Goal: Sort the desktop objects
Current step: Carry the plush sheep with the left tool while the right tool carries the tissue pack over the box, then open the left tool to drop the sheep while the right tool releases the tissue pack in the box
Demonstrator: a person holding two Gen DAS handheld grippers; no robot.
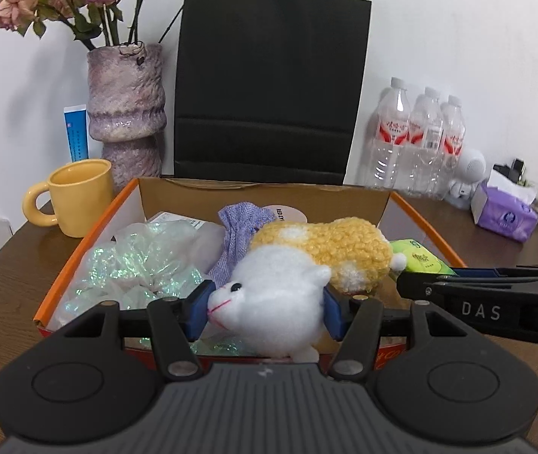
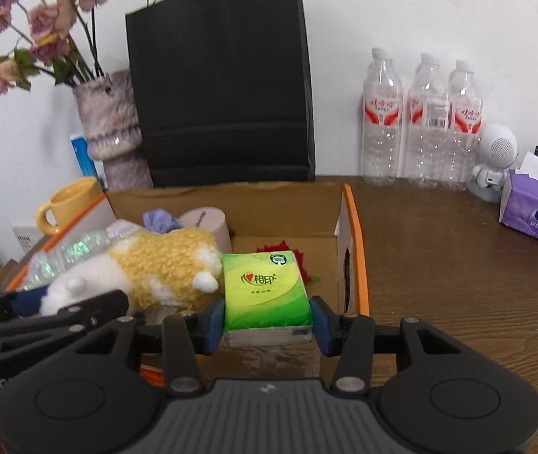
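Observation:
An orange-rimmed cardboard box (image 1: 79,249) sits on the wooden desk and also shows in the right wrist view (image 2: 356,242). My left gripper (image 1: 267,312) is shut on the white head of a yellow-and-white plush toy (image 1: 280,299), whose body lies in the box (image 2: 162,265). My right gripper (image 2: 267,325) is shut on a green tissue pack (image 2: 265,291) at the box's near right side; the pack also shows in the left wrist view (image 1: 418,257). The box also holds a crinkly plastic bag (image 1: 136,265), a purple cloth (image 1: 238,234), a pink cylinder (image 2: 208,223) and a red flower (image 2: 291,249).
A yellow mug (image 1: 75,196), a purple vase (image 1: 125,113) of dried roses and a black paper bag (image 1: 269,87) stand behind the box. Three water bottles (image 2: 420,121), a white speaker (image 2: 496,159) and a purple tissue pack (image 2: 537,212) stand at the right.

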